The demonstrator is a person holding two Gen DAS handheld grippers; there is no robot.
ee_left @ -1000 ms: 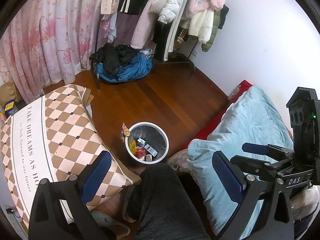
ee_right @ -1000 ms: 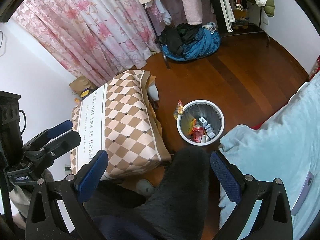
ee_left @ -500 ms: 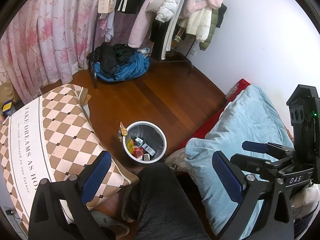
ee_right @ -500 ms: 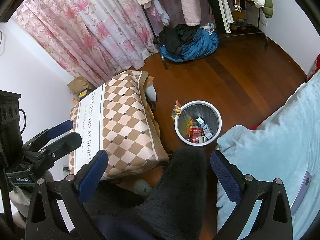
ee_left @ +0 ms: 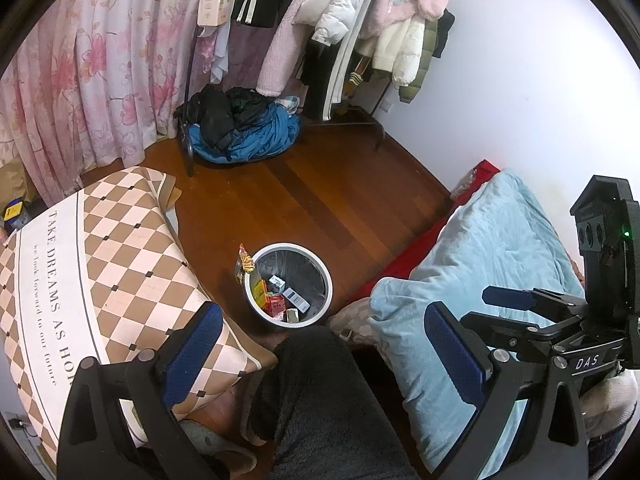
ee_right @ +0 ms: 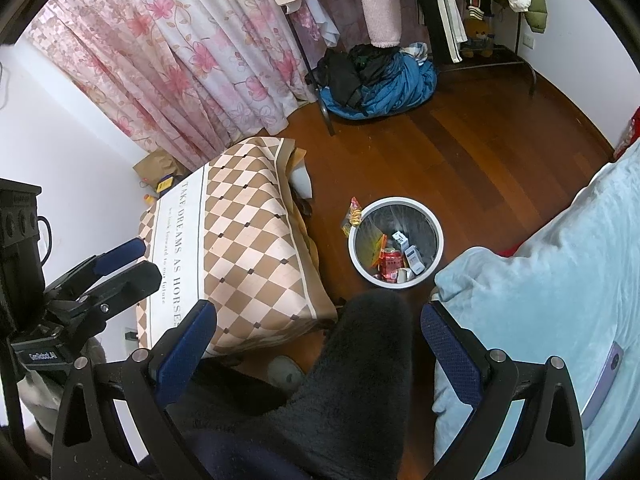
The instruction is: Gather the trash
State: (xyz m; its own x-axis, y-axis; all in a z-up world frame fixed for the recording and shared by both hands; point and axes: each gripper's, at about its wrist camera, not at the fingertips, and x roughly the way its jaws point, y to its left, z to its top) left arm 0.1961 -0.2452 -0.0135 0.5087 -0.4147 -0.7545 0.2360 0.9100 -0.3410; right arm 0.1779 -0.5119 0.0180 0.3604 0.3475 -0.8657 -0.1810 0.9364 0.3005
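A white round trash bin (ee_left: 289, 249) with a dark liner stands on the wooden floor; it also shows in the right wrist view (ee_right: 396, 202). Inside lie several boxes and wrappers, among them a red can (ee_right: 390, 259). A yellow-red snack wrapper (ee_left: 245, 262) hangs at the bin's left rim, seen too in the right wrist view (ee_right: 352, 216). My left gripper (ee_left: 322, 344) is open and empty, held high above the bin. My right gripper (ee_right: 318, 340) is open and empty, also high above it. A dark-clad knee (ee_right: 360, 360) sits between the fingers.
A checkered-cloth table (ee_left: 92, 264) stands left of the bin. A light blue quilt on a bed (ee_left: 492, 248) lies right. A pile of blue and black clothes (ee_left: 240, 128) sits under a clothes rack by pink curtains (ee_right: 180, 52). A slipper (ee_left: 216, 440) lies below.
Both views have shifted slightly, so the bin sits a little further left in frame. Both grippers stay open and empty.
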